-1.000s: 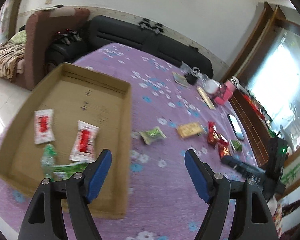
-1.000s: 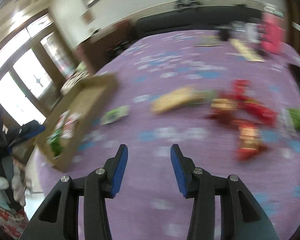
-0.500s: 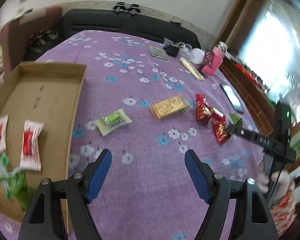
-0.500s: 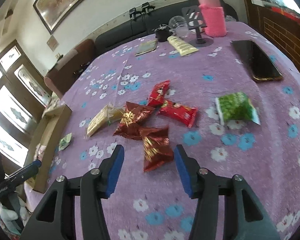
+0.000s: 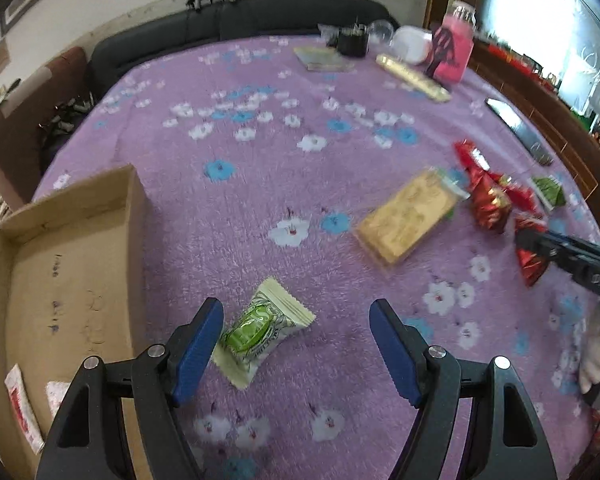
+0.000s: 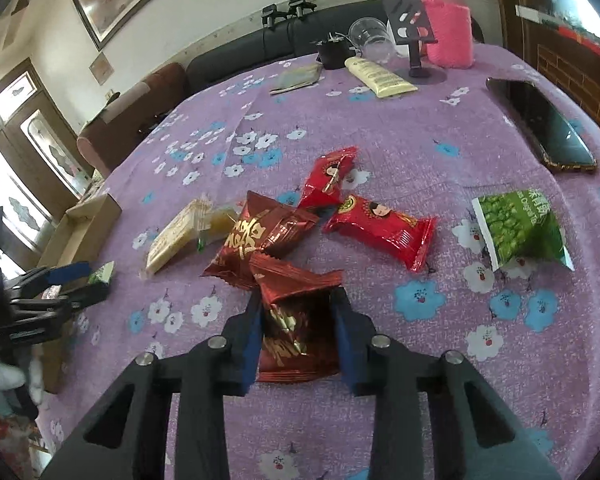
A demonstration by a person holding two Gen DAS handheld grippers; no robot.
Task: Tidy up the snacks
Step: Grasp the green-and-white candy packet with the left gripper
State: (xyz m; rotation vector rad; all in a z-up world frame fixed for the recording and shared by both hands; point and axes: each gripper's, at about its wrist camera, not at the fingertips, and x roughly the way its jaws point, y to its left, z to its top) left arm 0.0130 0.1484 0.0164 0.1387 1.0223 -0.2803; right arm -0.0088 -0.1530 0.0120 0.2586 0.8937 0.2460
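Note:
My left gripper (image 5: 296, 346) is open low over the purple cloth, with a green-and-cream candy packet (image 5: 260, 328) lying just inside its left finger. The cardboard tray (image 5: 72, 264) sits to its left with red-and-white sachets (image 5: 20, 404) in its near corner. My right gripper (image 6: 298, 338) has its jaws around a dark red snack packet (image 6: 296, 332) that lies on the cloth, the pads close to its sides. Another dark red packet (image 6: 260, 236), two bright red packets (image 6: 380, 230), a green pea packet (image 6: 518, 230) and a yellow cracker pack (image 6: 176, 236) lie beyond.
A phone (image 6: 540, 128) lies at the right edge of the table. A pink bottle (image 6: 446, 20), a phone stand, a clear cup, a cream tube (image 6: 380, 74) and a booklet stand at the far side. A dark sofa runs behind the table.
The left gripper swung right from the tray to the green candy packet. The right gripper moved forward and down, and its jaws have narrowed around the dark red packet.

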